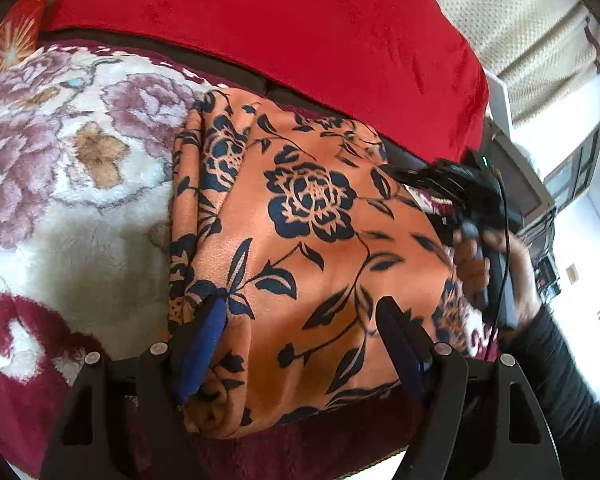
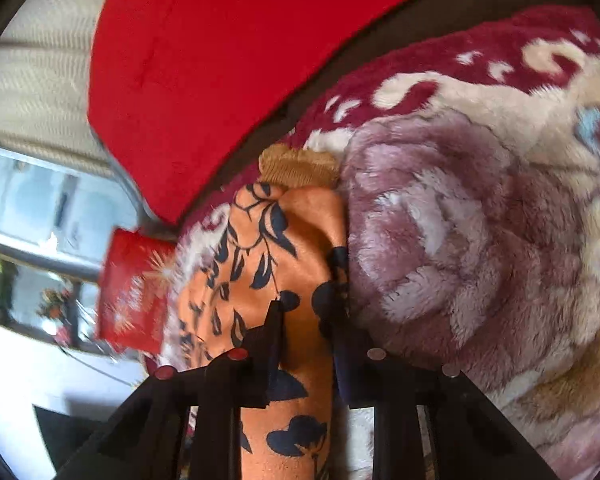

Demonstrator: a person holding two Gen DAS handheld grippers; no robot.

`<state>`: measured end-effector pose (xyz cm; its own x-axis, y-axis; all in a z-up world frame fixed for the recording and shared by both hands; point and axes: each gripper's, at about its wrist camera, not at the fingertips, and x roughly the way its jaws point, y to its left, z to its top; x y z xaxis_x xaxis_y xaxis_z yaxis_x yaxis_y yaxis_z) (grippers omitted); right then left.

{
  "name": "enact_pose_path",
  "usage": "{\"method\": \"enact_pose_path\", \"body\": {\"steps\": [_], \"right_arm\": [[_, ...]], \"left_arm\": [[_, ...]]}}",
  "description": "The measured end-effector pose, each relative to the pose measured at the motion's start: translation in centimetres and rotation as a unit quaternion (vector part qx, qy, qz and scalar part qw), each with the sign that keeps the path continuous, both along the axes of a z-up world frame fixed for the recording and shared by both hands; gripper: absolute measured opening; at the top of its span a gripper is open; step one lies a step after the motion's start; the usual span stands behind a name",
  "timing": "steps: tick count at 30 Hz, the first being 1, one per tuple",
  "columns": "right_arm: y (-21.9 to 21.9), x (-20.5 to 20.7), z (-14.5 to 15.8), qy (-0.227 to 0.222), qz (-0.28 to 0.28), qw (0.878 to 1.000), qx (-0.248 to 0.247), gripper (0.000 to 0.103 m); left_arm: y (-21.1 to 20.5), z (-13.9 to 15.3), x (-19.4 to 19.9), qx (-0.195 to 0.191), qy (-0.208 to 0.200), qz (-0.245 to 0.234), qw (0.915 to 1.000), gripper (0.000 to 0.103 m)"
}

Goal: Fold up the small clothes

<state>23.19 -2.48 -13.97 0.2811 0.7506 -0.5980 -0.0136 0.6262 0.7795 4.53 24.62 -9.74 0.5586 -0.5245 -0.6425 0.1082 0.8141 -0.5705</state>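
The orange floral garment (image 1: 308, 240) is spread on the plush flowered blanket (image 1: 72, 184), already doubled along its left edge, its long axis running away from the left claw (image 1: 304, 320) toward the red cushion (image 1: 260, 20). The near hem is straddled by the left claw, whose fingers (image 1: 204, 344) are set wide, nothing being pinched. At the garment's right end a bunched fold is held between the narrowed fingers of the right claw (image 2: 306, 316), with the ribbed tan cuff (image 2: 300, 168) seen just beyond. The right claw is judged nearer the working edge, so the next fold probably turns on it. No containers are visible.
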Motion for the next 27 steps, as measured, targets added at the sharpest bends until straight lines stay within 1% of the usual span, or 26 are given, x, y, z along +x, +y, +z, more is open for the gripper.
{"method": "enact_pose_path", "body": {"steps": [1,2,3,4,5,6,7,9,10,11,12,13,14,15,16,17,19,21,23,25,27], "right_arm": [[-0.4,-0.5,0.1,-0.002,-0.007,1.0,0.015,0.061],[-0.9,-1.3,0.3,-0.006,-0.012,0.999,0.031,0.066],[-1.0,-1.8,0.7,-0.011,-0.013,0.999,0.042,0.074],[-1.4,-2.7,1.1,-0.017,-0.01,0.999,0.045,0.077],[-1.5,-3.6,1.7,-0.024,-0.002,0.999,0.047,0.077],[-1.5,-4.6,2.2,-0.028,0.017,0.998,0.052,0.077],[-1.1,-5.6,2.4,-0.029,0.034,0.998,0.053,0.077],[-0.1,-7.2,2.5,-0.029,0.068,0.997,0.036,0.077],[0.5,-7.9,2.3,-0.028,0.085,0.995,0.032,0.077],[1.3,-8.3,2.2,-0.028,0.1,0.994,0.025,0.077],[2.1,-8.4,2.0,-0.027,0.108,0.994,0.009,0.077],[2.9,-8.4,1.5,-0.025,0.115,0.993,-0.014,0.075],[3.6,-8.3,1.2,-0.024,0.12,0.992,-0.023,0.069],[4.2,-8.1,1.0,-0.027,0.123,0.991,-0.035,0.052],[4.7,-8.1,1.2,-0.032,0.128,0.99,-0.052,0.045],[5.0,-8.1,1.5,-0.039,0.131,0.989,-0.061,0.042],[5.6,-8.8,2.9,-0.062,0.14,0.985,-0.082,0.036],[6.4,-9.3,5.0,-0.086,0.146,0.981,-0.089,0.035],[6.4,-9.7,7.2,-0.11,0.148,0.979,-0.092,0.035],[5.1,-9.6,9.5,-0.132,0.136,0.978,-0.092,0.035],[2.1,-9.5,11.7,-0.148,0.121,0.977,-0.091,0.035]], "left_arm": [[0.8,0.3,-0.2,-0.016,-0.005,0.012,0.9998,0.078],[1.5,0.6,-0.4,-0.028,-0.01,0.022,0.9993,0.078],[2.5,0.8,-0.4,-0.042,-0.012,0.036,0.9984,0.078],[3.3,0.7,-0.2,-0.049,-0.007,0.045,0.9978,0.078],[3.9,0.6,0.0,-0.05,0.0,0.052,0.9974,0.078],[4.6,0.2,0.3,-0.053,0.013,0.058,0.9968,0.078],[5.1,-0.2,0.6,-0.064,0.024,0.056,0.9961,0.078],[5.5,-1.0,1.7,-0.093,0.044,0.045,0.9937,0.078],[5.5,-1.4,2.1,-0.1,0.055,0.038,0.9927,0.078],[5.2,-1.9,2.6,-0.1,0.073,0.029,0.9919,0.078],[4.9,-2.2,2.9,-0.089,0.085,0.027,0.992,0.078],[4.7,-2.5,3.2,-0.08,0.091,0.026,0.9923,0.078],[4.3,-2.8,3.4,-0.072,0.096,0.021,0.9925,0.078],[4.0,-3.0,3.5,-0.064,0.099,0.024,0.9927,0.064],[4.0,-3.1,3.6,-0.059,0.098,0.03,0.993,0.047],[3.7,-3.3,4.0,-0.05,0.107,0.031,0.9925,0.033],[3.7,-3.1,4.0,-0.064,0.101,0.037,0.9921,0.029],[3.2,-1.9,3.6,-0.067,0.085,0.036,0.9935,0.027],[2.5,-0.1,3.1,-0.075,0.06,0.026,0.995,0.027],[0.1,2.0,3.5,-0.087,0.031,0.006,0.9957,0.027],[-2.9,3.4,4.3,-0.097,0.015,-0.017,0.995,0.028]]}}
